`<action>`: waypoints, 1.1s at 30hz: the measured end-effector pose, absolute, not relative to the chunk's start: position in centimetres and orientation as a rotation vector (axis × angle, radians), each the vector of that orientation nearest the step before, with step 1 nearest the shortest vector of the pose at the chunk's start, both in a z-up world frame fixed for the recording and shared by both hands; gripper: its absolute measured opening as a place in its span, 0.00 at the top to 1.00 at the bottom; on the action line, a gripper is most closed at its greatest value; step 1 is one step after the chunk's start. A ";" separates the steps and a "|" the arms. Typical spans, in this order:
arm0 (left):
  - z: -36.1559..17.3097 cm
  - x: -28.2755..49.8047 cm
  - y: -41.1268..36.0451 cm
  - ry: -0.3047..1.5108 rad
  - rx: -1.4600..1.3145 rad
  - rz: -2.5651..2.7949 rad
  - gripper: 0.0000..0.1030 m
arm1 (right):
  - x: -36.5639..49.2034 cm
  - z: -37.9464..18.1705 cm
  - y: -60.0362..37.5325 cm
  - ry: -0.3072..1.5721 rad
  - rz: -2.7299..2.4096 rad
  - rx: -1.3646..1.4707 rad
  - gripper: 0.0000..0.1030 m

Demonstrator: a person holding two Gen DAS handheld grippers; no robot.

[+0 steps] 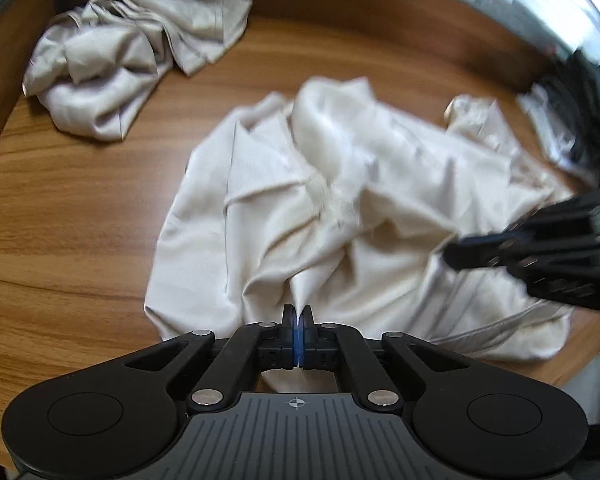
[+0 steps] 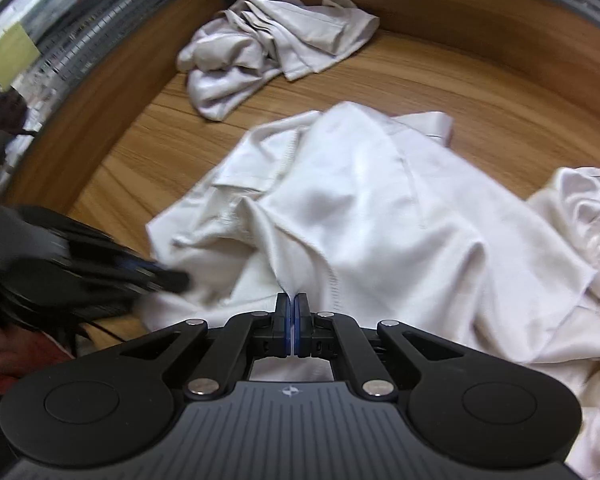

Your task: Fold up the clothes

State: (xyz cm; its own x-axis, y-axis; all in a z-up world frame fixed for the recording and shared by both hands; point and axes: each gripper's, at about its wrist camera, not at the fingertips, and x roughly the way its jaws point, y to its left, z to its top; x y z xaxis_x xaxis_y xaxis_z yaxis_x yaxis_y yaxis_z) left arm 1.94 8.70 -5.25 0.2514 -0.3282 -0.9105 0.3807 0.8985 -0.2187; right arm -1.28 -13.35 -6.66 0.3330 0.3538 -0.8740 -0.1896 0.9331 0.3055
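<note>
A cream garment (image 1: 332, 208) lies rumpled in the middle of the wooden table (image 1: 80, 208). My left gripper (image 1: 299, 312) is shut on a pinched fold at its near edge. In the left wrist view my right gripper (image 1: 456, 254) reaches in from the right, blurred, onto the same cloth. The right wrist view shows that cream garment (image 2: 360, 208) with my right gripper (image 2: 292, 300) shut on a fold of it. My left gripper (image 2: 176, 278) appears there at the left, blurred, touching the garment's edge.
A second, greyer crumpled garment (image 1: 128, 56) lies at the far left of the table, also seen as the far garment (image 2: 276, 44). Another pale cloth (image 2: 588, 216) is bunched at the right. The table's raised wooden rim (image 2: 500, 12) curves behind. A person's hand (image 2: 4, 352) is at the lower left.
</note>
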 end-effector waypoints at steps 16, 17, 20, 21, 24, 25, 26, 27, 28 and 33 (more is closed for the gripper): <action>-2.1 0.8 9.6 1.142 -0.025 -0.457 0.97 | 0.3 -4.8 -6.5 1.124 0.608 0.013 0.93; -2.1 0.8 10.0 1.144 -0.032 -0.445 0.97 | 0.7 -5.4 -5.7 1.130 0.612 -0.006 0.92; -2.3 0.7 11.1 1.150 -0.055 -0.405 0.97 | 1.7 -7.0 -4.3 1.123 0.615 -0.048 0.79; -2.4 0.6 11.5 1.153 -0.063 -0.391 0.97 | 2.0 -7.5 -3.9 1.119 0.612 -0.064 0.75; -2.4 0.5 12.2 1.156 -0.090 -0.362 0.97 | 3.0 -8.6 -3.1 1.104 0.591 -0.107 0.66; -2.4 0.4 12.4 1.156 -0.097 -0.357 0.97 | 3.2 -8.7 -3.0 1.097 0.582 -0.122 0.63; -2.5 0.4 12.5 1.157 -0.103 -0.351 0.97 | 3.4 -8.8 -2.9 1.088 0.573 -0.137 0.56; -2.7 0.4 12.6 1.161 -0.108 -0.345 0.97 | 3.5 -8.8 -2.9 1.080 0.565 -0.152 0.48; -2.9 0.5 12.6 1.166 -0.113 -0.341 0.97 | 3.7 -8.9 -2.7 1.079 0.557 -0.176 0.44; -4.4 1.4 12.2 1.191 -0.104 -0.315 0.97 | 3.9 -10.0 -1.6 1.085 0.570 -0.284 0.25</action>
State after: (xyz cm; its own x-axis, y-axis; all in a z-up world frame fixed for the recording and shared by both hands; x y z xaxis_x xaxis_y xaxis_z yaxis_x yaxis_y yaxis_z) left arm 1.45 12.20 -4.42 0.3331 -0.2952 -0.8955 0.1868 0.9516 -0.2442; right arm 3.92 -1.64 -10.02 0.3430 0.2966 -0.8913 -0.5662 0.8224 0.0557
